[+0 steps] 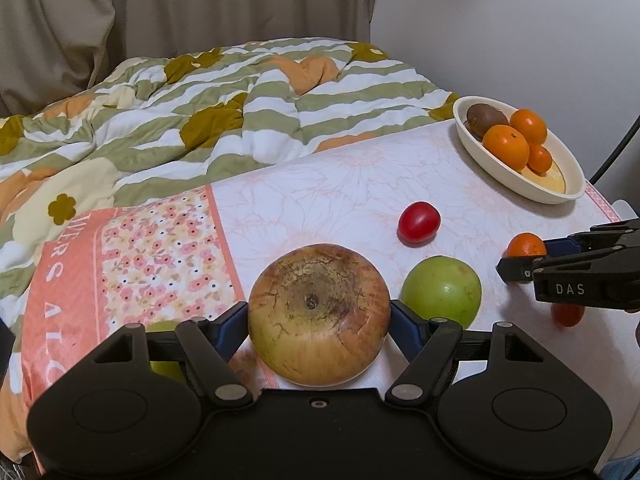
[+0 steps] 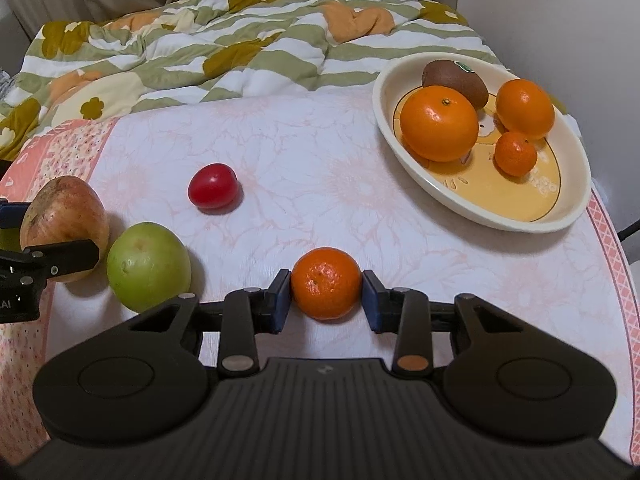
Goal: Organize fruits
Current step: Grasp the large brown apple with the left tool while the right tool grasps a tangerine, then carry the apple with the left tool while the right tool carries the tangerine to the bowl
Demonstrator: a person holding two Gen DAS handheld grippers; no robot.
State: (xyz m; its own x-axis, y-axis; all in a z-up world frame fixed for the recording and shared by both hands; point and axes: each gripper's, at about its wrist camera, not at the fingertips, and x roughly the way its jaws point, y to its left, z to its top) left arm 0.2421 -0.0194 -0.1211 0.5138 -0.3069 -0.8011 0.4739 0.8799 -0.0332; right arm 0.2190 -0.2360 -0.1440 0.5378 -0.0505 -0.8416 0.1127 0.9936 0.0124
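My left gripper (image 1: 318,316) is shut on a large brownish-yellow apple (image 1: 319,314), its blue pads pressing both sides just above the tablecloth. In the right wrist view that apple (image 2: 64,224) sits at the far left in the left gripper (image 2: 48,234). My right gripper (image 2: 325,296) is shut on a small mandarin (image 2: 326,282), pads touching both its sides on the table. A green apple (image 2: 148,266) lies between the two grippers, and a red tomato (image 2: 214,190) lies farther back. A cream bowl (image 2: 380,120) at the back right holds a kiwi and three oranges.
The table wears a pink floral cloth (image 1: 320,184), and a bed with a striped flowered quilt (image 1: 200,100) lies beyond its far edge. A second green fruit (image 1: 164,364) shows behind my left finger. A small red-orange fruit (image 1: 566,314) lies under the right gripper.
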